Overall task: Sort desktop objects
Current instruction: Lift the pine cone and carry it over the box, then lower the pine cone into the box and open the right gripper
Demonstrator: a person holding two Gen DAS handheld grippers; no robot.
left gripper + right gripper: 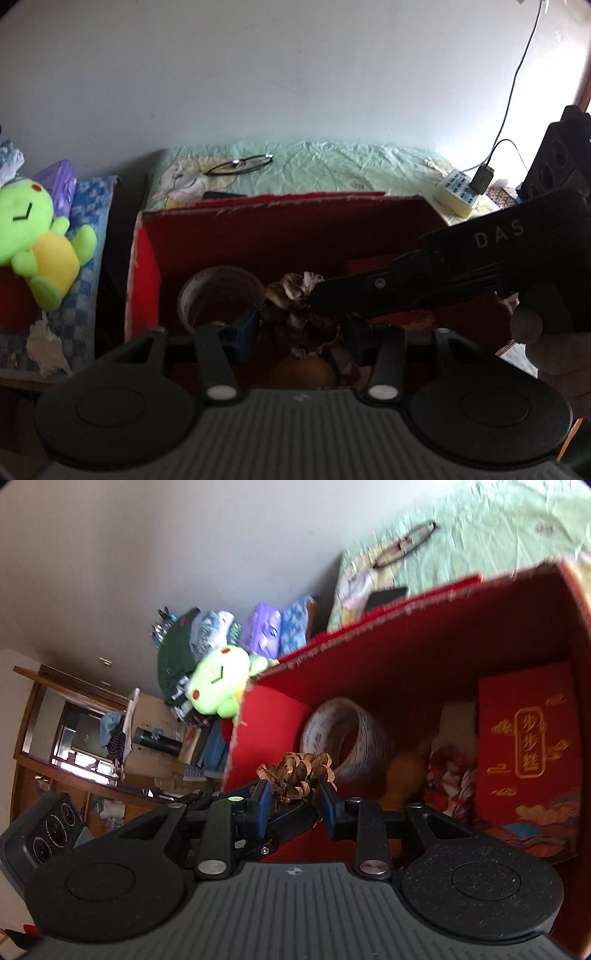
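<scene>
Pinecone (297, 775) clamped in right claw (291, 805), hanging over the red box (424, 635), above its tape roll (343, 734). Left claw (301, 326) half-spread, gripping nothing I can confirm, straddling the cone from below. Glasses (240, 165) behind box, plush (40, 236) left of it.

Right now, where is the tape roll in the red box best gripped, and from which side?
Pinch the upper rim of the tape roll from above, one finger inside its open core, one outside. It leans on edge in the red box, core facing us, so that arc is free.
</scene>
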